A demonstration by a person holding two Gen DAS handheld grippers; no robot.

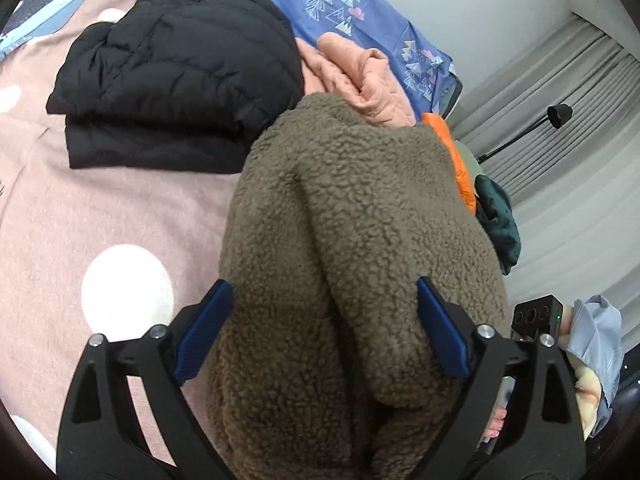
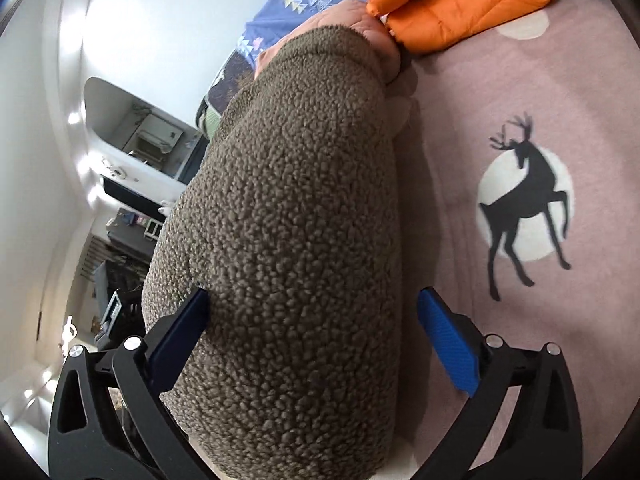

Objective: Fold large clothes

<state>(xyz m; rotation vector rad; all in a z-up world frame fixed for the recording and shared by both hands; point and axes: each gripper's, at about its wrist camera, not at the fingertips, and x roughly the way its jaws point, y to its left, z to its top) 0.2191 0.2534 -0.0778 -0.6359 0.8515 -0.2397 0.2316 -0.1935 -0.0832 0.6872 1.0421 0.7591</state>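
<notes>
A pink bedspread with white circles and a black deer print (image 2: 500, 120) covers the bed and carries a bulky brown sherpa fleece garment (image 1: 360, 240), bunched up between a folded black quilted jacket (image 1: 172, 80) and a folded orange puffer jacket (image 2: 460, 0). The left tongs (image 1: 324, 312) and right tongs (image 2: 312, 320) both stand wide open, straddling the fleece without clamping it.

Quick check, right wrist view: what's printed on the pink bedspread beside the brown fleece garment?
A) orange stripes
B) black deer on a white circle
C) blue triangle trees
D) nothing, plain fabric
B: a black antlered deer silhouette stands on a white circle on the pink bedspread, just right of the brown fleece garment.
</notes>
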